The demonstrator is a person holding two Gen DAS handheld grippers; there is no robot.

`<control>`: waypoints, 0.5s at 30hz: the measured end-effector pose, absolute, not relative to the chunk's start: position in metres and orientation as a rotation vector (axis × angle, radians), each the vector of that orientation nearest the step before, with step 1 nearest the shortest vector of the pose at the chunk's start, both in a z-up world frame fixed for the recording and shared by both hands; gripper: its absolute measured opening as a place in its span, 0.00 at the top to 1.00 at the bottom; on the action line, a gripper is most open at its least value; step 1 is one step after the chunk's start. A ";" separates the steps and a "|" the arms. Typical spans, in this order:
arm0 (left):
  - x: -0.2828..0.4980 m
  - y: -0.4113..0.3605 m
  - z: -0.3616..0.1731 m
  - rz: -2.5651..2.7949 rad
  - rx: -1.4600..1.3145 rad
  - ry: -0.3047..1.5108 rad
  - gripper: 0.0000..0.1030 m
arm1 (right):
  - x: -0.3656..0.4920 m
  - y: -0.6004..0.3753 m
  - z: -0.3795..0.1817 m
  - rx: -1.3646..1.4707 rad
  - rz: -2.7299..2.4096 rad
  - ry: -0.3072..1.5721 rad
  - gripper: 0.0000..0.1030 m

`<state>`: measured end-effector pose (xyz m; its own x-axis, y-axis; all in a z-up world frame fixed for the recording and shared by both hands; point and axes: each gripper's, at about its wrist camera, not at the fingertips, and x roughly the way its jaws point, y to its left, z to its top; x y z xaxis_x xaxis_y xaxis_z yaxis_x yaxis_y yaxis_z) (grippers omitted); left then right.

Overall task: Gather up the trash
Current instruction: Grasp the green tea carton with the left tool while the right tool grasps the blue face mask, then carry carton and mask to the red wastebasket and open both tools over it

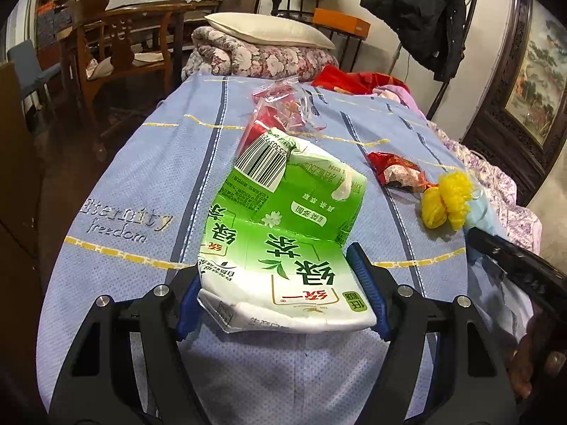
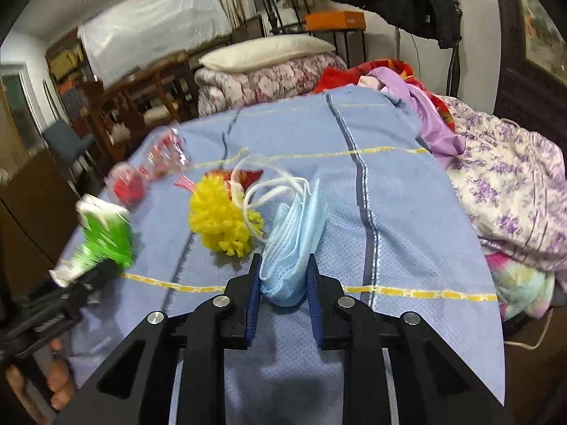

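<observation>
**Both hands loaded over the blue bedspread**

My left gripper (image 1: pixel 283 294) is closed on the crushed green tea carton (image 1: pixel 287 233). The blue pads press its white lower end from both sides, and the barcode end sticks out forward, lifted above the bedspread (image 1: pixel 141 177). In the right wrist view the same carton (image 2: pixel 102 244) shows blurred at the far left, poking out of the other tool.

My right gripper (image 2: pixel 283 283) is pinched narrow on a folded light-blue face mask (image 2: pixel 294 241). The jaws clamp its lower fold; the rest stands up between the fingers, white ear loops trailing toward the yellow pompom (image 2: pixel 223 219), which sits just beside the mask on the cloth.

Still lying on the bedspread: a clear plastic wrapper with red bits inside (image 1: pixel 283 106), beyond the carton's tip; a crumpled red foil wrapper (image 1: pixel 397 170) to the right, touching the yellow pompom (image 1: pixel 446 198) in the left wrist view.

At the far end of the bed, a folded floral quilt (image 1: pixel 262 56) with a cream pillow (image 1: pixel 265 32) on top. A purple-flowered blanket (image 2: pixel 514 191) is heaped along the right edge.
</observation>
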<state>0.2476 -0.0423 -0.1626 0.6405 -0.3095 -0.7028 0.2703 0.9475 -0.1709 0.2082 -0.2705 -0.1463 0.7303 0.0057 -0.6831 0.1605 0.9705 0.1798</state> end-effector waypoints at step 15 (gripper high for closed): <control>0.168 -0.041 -0.118 -0.456 -0.097 0.658 0.33 | 0.085 -0.291 -0.050 0.099 -0.080 0.518 0.77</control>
<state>0.1679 -0.0411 -0.1184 0.6967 -0.4382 -0.5680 0.3779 0.8972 -0.2286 0.0855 -0.2915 -0.0498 0.8658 -0.0511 -0.4978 0.1012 0.9921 0.0743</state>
